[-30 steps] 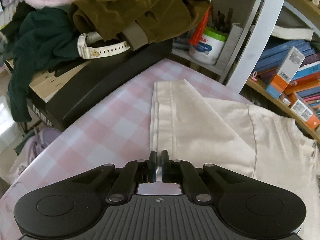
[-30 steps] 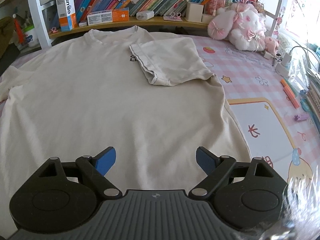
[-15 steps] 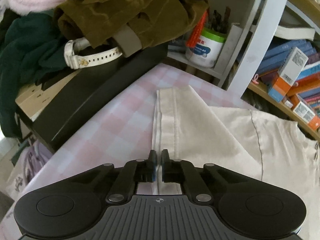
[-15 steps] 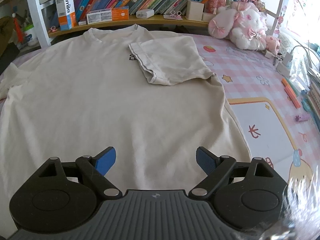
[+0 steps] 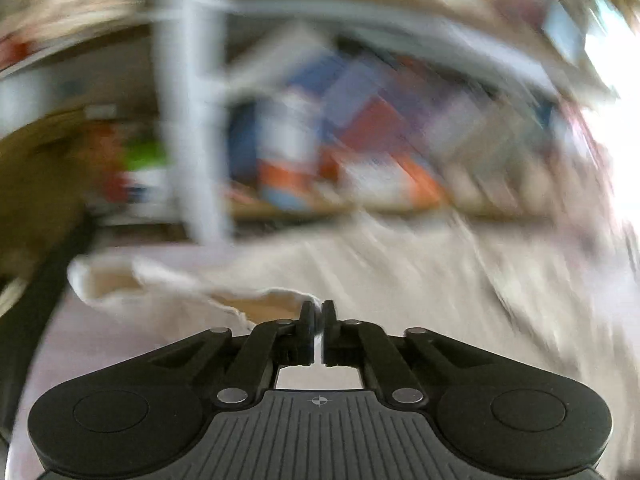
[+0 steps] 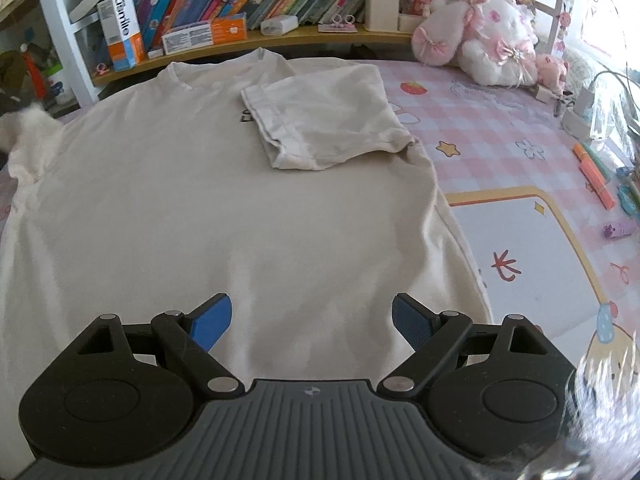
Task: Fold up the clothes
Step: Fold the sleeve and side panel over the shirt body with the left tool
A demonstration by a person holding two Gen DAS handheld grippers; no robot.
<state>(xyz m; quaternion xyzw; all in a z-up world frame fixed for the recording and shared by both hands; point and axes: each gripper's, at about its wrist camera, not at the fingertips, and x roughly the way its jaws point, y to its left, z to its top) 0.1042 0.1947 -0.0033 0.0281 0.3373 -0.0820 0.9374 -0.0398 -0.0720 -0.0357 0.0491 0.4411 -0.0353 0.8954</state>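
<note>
A cream T-shirt (image 6: 192, 208) lies spread on the pink checked table, its right sleeve (image 6: 320, 120) folded in over the chest. The left sleeve (image 5: 160, 300) is lifted off the table and trails from my left gripper (image 5: 318, 314). That gripper's jaws are a thin slit apart and opening, with the sleeve's hem still pinched between them. The left wrist view is heavily blurred by motion. The same raised sleeve (image 6: 30, 136) shows at the left edge of the right wrist view. My right gripper (image 6: 312, 318) hangs open above the shirt's lower half, nothing between its blue pads.
A bookshelf (image 6: 280, 38) with books and boxes runs along the table's far edge. Pink plush toys (image 6: 488, 28) sit at the back right. Pens (image 6: 596, 176) and cables lie at the right edge. A dark case (image 5: 36, 312) borders the table on the left.
My left gripper has swung up and to the right, rolling as it went, dragging the left sleeve off the table. The right gripper has edged slightly forward over the shirt and stays open.
</note>
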